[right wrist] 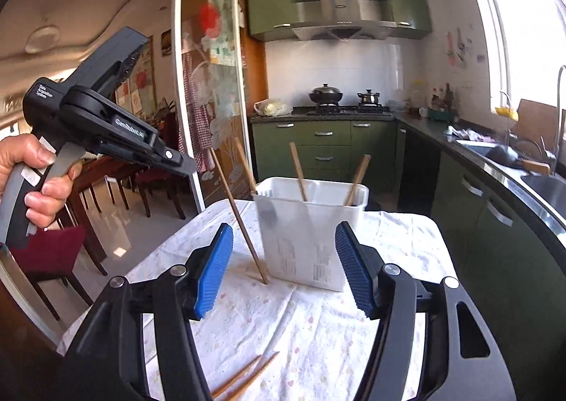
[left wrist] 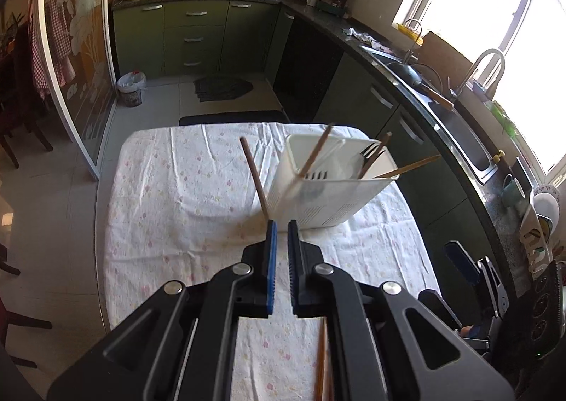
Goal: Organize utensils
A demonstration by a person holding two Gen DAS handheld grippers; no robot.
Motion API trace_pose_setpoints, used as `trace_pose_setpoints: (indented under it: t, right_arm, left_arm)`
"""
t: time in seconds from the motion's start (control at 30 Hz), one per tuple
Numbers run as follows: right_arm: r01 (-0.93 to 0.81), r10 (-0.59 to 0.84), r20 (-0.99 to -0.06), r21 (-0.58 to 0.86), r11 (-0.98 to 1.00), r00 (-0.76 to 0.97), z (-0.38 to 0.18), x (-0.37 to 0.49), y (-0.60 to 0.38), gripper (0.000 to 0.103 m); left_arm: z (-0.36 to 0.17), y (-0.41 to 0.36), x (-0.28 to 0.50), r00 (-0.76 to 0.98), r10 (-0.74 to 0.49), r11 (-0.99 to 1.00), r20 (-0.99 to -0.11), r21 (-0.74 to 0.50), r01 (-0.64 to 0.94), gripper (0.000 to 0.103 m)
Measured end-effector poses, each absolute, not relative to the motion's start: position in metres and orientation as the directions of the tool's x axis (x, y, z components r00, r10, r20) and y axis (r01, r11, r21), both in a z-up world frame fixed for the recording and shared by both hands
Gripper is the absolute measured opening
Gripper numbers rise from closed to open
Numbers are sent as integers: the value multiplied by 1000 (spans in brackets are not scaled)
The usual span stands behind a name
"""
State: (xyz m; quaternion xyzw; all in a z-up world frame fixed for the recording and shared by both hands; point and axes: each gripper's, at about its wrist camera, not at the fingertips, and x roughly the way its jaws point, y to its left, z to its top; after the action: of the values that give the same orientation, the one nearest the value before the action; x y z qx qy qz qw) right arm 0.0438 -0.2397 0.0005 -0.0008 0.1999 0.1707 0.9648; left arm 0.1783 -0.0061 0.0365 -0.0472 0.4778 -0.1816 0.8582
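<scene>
Left claw (left wrist: 279, 224): blue pads nearly together with a narrow gap; the lower end of one chopstick (left wrist: 254, 177) sits at the left pad tip. Pinched or merely touching, cannot tell from the left wrist view.

Its long axis runs steeply up toward 11 o'clock from the claw. In the right wrist view its foot appears planted on the cloth-covered counter (right wrist: 318, 337), just beside the white utensil caddy (right wrist: 311, 242).

The caddy lies at 1 o'clock from the left claw, already holding several chopsticks and forks (left wrist: 368, 153).

Right claw (right wrist: 283, 270): spread wide, empty, caddy framed between the pads at 12 o'clock.

Two loose chopsticks (right wrist: 244, 379) lie flat at 6 o'clock (nearer the right claw).

Judgement: the coming move is lifting the leaning stick over the rim.
</scene>
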Motion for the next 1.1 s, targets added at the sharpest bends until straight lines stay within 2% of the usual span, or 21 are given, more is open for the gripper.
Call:
trace_pose_setpoints:
  t: [0.1,0.23,0.33,0.47,0.5,0.57,0.63,0.67,0.7,0.73,0.8,0.97,1.1]
  right_arm:
    - [-421,413,-419,78,904,809,-8,60,-214,56]
    - [-562,449,-513,-82,823,732,-12,81,-169,56]
    - [-682,459,-608,-193,705,648,-11,98,-127,55]
    - [-781,448,-704,-247,573,551,-9,124,-76,55]
    - [-802,437,-733,-245,545,521,-12,135,-61,58]
    - [-844,394,-807,-223,487,440,-24,156,-30,61]
    - [-871,324,-858,-243,427,399,-42,177,-1,61]
    - [-875,289,-875,-253,412,389,-51,186,12,61]
    - [-879,258,-889,-259,400,379,-62,196,24,61]
    - [-888,231,-905,-253,384,357,-74,205,34,61]
    - [-893,173,-926,-253,372,335,-96,218,43,49]
    - [-915,78,-964,-215,340,256,-135,243,68,35]
    - [-922,30,-973,-206,327,228,-148,256,80,34]
  left_arm:
    - [-32,47,195,384,-415,908,-825,-398,127,6]
    - [-101,106,212,309,-467,864,-829,-501,-39,6]
    - [-114,133,223,289,-526,818,-800,-569,-86,6]
    - [-89,153,228,329,-517,822,-790,-566,-66,6]
    - [-79,156,228,340,-509,828,-790,-558,-58,6]
    - [-62,160,224,355,-497,839,-792,-542,-34,16]
    - [-48,167,210,367,-500,840,-784,-542,-14,38]
    - [-41,172,203,373,-502,840,-781,-542,-5,42]
    - [-34,175,193,380,-501,843,-777,-539,10,51]
    - [-28,177,182,390,-505,843,-770,-537,29,64]
    - [-15,185,157,425,-506,842,-751,-537,54,77]
    - [16,198,101,488,-489,858,-723,-499,120,88]
    - [34,204,77,513,-486,862,-708,-484,149,90]
